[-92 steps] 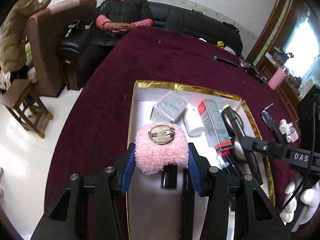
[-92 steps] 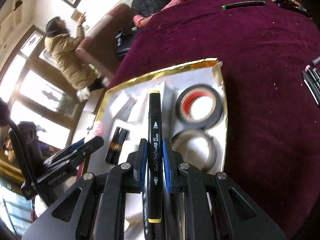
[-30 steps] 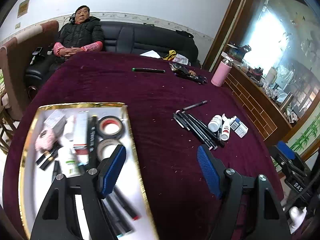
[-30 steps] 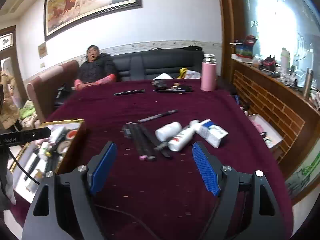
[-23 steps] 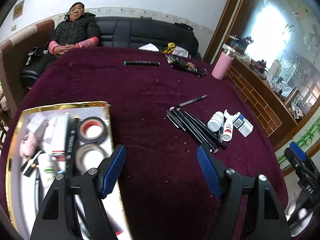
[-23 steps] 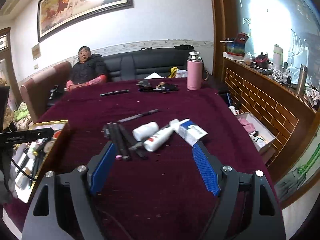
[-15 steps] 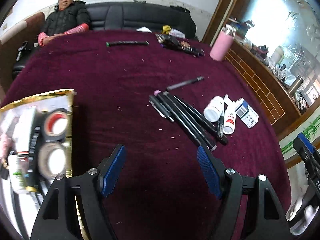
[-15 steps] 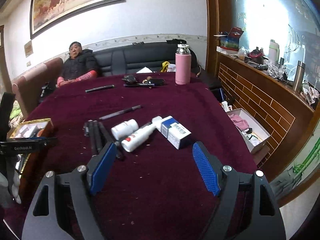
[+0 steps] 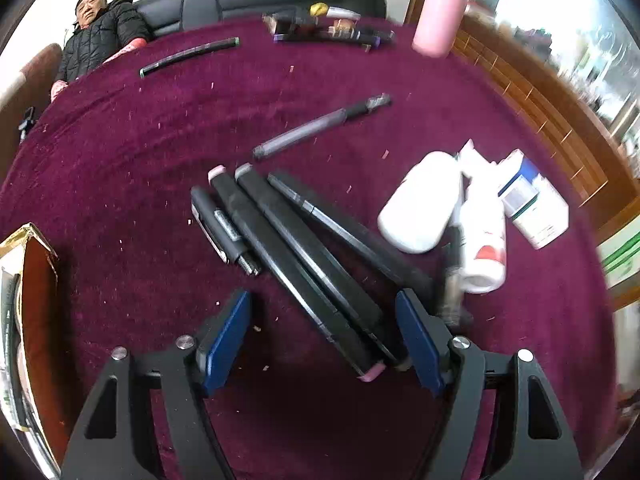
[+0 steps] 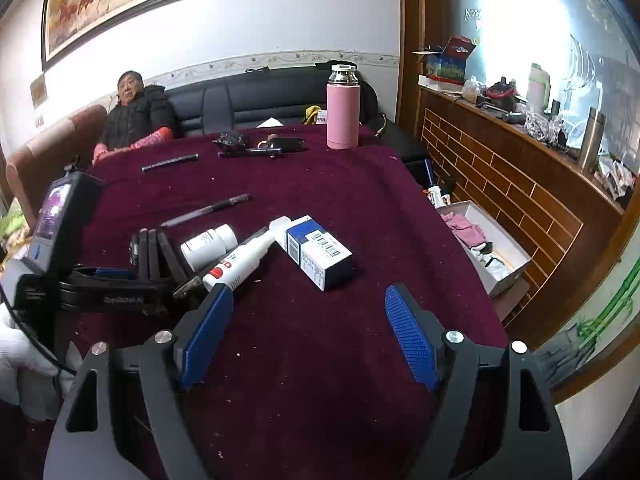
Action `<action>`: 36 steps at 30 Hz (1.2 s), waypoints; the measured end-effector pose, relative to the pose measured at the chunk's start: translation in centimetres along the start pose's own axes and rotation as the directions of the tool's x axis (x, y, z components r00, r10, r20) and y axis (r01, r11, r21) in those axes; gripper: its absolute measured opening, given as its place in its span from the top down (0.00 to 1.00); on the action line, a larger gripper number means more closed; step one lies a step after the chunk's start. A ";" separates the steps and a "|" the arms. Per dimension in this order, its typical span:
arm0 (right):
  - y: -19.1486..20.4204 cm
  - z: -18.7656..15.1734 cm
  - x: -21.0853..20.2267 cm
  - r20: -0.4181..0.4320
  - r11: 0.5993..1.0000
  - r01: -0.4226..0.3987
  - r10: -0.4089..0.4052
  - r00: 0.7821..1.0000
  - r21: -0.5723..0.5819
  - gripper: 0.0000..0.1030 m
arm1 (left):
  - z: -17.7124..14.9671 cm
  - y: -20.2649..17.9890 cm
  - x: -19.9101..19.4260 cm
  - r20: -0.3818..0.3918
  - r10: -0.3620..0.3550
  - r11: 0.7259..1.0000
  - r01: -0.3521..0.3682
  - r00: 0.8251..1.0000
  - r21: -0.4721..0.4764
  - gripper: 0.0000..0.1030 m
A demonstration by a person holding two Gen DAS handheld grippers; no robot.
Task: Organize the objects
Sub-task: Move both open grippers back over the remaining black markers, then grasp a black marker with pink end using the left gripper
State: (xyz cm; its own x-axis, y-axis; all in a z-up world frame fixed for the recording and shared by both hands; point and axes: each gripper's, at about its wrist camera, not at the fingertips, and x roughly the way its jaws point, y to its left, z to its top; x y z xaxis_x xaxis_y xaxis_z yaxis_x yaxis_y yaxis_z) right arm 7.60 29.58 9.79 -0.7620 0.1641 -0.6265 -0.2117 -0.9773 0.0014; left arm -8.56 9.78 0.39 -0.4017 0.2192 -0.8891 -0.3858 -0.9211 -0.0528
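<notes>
Two markers (image 9: 304, 276) lie between left gripper (image 9: 324, 340) jaws, wide apart | right gripper (image 10: 308, 336) jaws wide, empty

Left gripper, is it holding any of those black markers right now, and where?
Nothing is held. The left gripper is open over the black markers, fingers not touching them.
</notes>
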 end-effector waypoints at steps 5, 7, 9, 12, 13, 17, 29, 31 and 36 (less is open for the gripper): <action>0.3 0.1 0.2 -0.004 1.000 -0.013 0.013 1.000 -0.007 0.23 | -0.7 0.1 0.5 -0.026 0.055 0.998 -0.055 0.998 0.014 0.25; 0.6 0.1 0.2 -0.007 1.000 -0.014 0.014 1.000 -0.017 0.23 | -1.2 0.9 0.3 -0.021 0.068 0.998 -0.068 0.997 0.008 0.21; 1.0 -0.1 0.1 -0.008 0.999 -0.014 0.014 1.000 -0.033 0.23 | -2.1 2.3 0.0 -0.026 0.066 0.998 -0.066 0.998 -0.022 0.17; 1.5 -0.2 0.0 -0.012 0.999 -0.017 0.016 1.000 -0.052 0.23 | -3.4 4.3 -0.8 -0.025 0.076 0.996 -0.077 0.997 -0.046 0.17; 1.6 -0.2 0.0 -0.013 0.998 -0.017 0.016 1.000 -0.055 0.23 | -3.8 4.8 -1.2 -0.020 0.074 0.996 -0.075 0.997 -0.048 0.18; 1.6 -0.3 0.2 -0.026 0.998 -0.033 0.032 0.999 -0.047 0.23 | -5.6 6.9 -3.0 0.004 0.014 0.998 -0.014 1.000 -0.067 0.18; 1.2 -0.5 1.4 -0.086 0.994 -0.106 0.109 0.990 0.036 0.23 | -1.0 4.2 -2.4 0.047 -0.035 0.992 0.029 0.998 0.119 0.50; 1.1 -0.6 1.5 -0.093 0.992 -0.116 0.120 0.988 0.048 0.23 | 0.0 4.7 -1.8 0.043 -0.056 0.995 0.052 0.998 0.083 0.51; 0.8 -0.8 2.1 -0.108 0.987 -0.141 0.149 0.983 0.076 0.23 | 0.4 7.6 -1.0 0.034 -0.120 0.992 0.121 0.992 -0.039 0.51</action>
State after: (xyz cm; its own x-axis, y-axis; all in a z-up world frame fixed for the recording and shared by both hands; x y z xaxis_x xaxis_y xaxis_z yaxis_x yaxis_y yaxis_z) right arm 6.29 29.03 7.89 -0.7142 0.0012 -0.7000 -0.1480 -0.9777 0.1493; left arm -11.40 2.73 1.06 -0.3804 0.3389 -0.8605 -0.3993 -0.8994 -0.1777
